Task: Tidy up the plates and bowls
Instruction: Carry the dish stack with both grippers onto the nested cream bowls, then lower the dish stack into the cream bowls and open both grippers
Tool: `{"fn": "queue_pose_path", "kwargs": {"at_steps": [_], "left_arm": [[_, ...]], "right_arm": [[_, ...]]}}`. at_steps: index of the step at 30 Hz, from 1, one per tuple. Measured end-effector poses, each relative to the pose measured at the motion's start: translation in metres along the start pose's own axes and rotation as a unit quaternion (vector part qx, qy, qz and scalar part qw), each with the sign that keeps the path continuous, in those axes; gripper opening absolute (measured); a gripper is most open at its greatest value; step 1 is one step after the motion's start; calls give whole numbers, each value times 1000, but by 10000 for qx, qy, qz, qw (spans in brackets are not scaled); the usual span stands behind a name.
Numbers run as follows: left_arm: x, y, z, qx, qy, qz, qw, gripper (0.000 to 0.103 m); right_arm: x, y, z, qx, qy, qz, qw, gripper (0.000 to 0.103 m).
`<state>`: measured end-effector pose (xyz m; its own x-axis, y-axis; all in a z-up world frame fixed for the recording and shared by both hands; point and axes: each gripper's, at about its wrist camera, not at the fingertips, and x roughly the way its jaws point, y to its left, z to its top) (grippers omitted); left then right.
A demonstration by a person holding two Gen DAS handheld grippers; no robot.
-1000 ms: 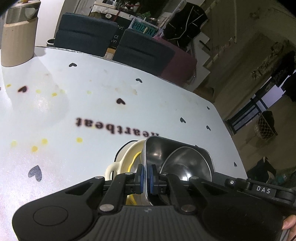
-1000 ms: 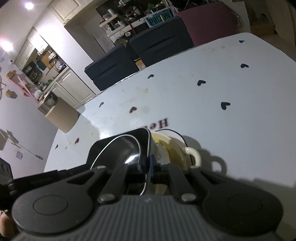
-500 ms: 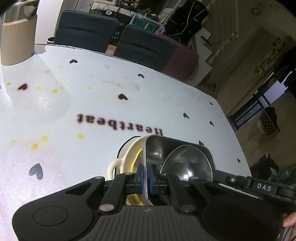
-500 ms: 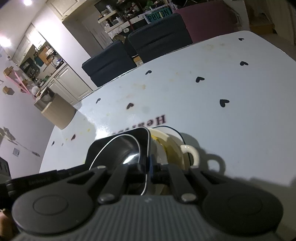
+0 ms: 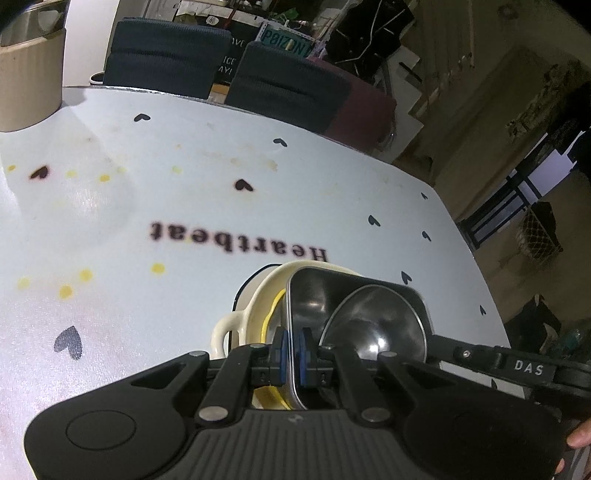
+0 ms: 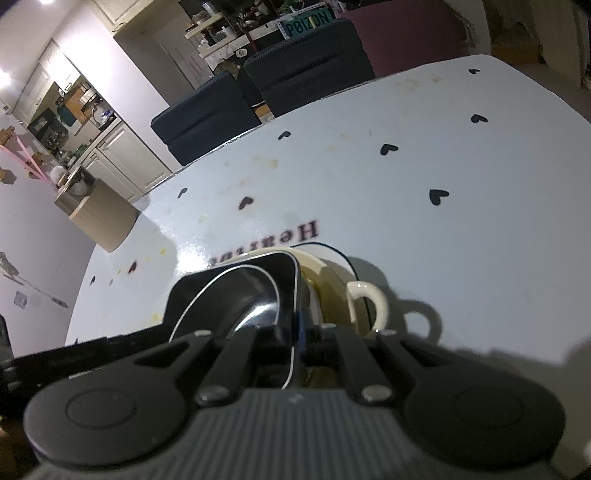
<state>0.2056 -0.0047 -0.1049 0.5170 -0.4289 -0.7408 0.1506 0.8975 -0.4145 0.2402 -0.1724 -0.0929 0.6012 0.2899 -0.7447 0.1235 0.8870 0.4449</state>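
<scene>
While both units clamp same item: steel rectangular tray (image 5: 314, 291), thin rim pinched on opposite sides by left hand-held gripper (image 5: 294, 349) and right hand-held gripper (image 6: 295, 332), blue pads tight on metal. Round steel bowl (image 5: 373, 325) nested inside tray. Tray sits over cream handled bowl (image 5: 255, 314), yellow edge showing within, on white tabletop (image 5: 184, 206) printed with black hearts and word "Heartbeat". Beige container (image 5: 29, 88) at far corner. Dark chairs (image 5: 166, 55) behind tabletop.

I read "Heartbeat" on the tablecloth (image 5: 236, 240), "P0IZON" on the teal plate (image 6: 309, 21), "DAS" on the black gripper arm (image 5: 529, 367).
</scene>
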Motion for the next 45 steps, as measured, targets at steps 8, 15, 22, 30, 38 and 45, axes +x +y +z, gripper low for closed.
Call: {"fn": "queue_pose_path", "kwargs": {"at_steps": [8, 15, 22, 30, 38, 45], "left_arm": [[3, 1, 1, -20, -18, 4, 10000, 6], [0, 2, 1, -38, -56, -48, 10000, 6], [3, 2, 1, -35, 17, -25, 10000, 7], [5, 3, 1, -41, 59, -20, 10000, 7], [-5, 7, 3, -148, -62, 28, 9999, 25], [-11, 7, 5, -118, -45, 165, 9998, 33]], "right_arm": [[3, 0, 1, -72, 14, -26, 10000, 5], [9, 0, 1, -130, 123, -143, 9997, 5], [9, -2, 2, -58, 119, -99, 9999, 5], [8, -4, 4, -18, 106, -36, 9999, 5], [5, -2, 4, -29, 56, -36, 10000, 9], [-3, -2, 7, -127, -46, -112, 9998, 15]]}}
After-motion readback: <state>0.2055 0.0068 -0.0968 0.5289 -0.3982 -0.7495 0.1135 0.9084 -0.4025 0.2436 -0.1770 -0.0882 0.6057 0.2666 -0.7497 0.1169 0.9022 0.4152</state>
